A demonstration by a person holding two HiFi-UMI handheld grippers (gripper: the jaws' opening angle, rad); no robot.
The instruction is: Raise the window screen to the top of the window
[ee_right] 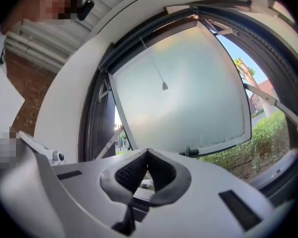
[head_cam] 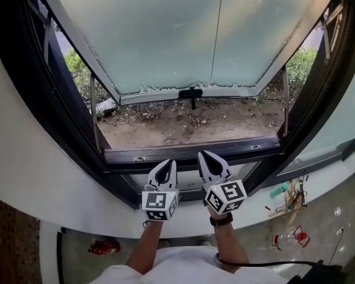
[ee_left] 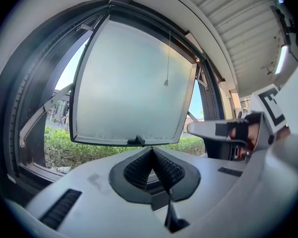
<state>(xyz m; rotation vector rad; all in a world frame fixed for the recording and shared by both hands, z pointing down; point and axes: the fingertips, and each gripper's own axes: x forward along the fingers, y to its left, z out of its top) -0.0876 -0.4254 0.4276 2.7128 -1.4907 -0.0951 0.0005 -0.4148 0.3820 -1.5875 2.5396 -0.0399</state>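
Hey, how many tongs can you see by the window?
2: left tongs and right tongs, side by side below the open window, both shut and empty. None seems hidden.

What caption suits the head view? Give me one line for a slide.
Left gripper and right gripper, both shut, side by side near the lower window frame, frosted sash swung outward.

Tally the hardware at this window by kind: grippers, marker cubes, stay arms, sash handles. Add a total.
Grippers: 2, the left gripper and the right gripper
Marker cubes: 2, the left cube and the right cube
Stay arms: 2, the left stay arm and the right stay arm
Sash handle: 1
Total: 7
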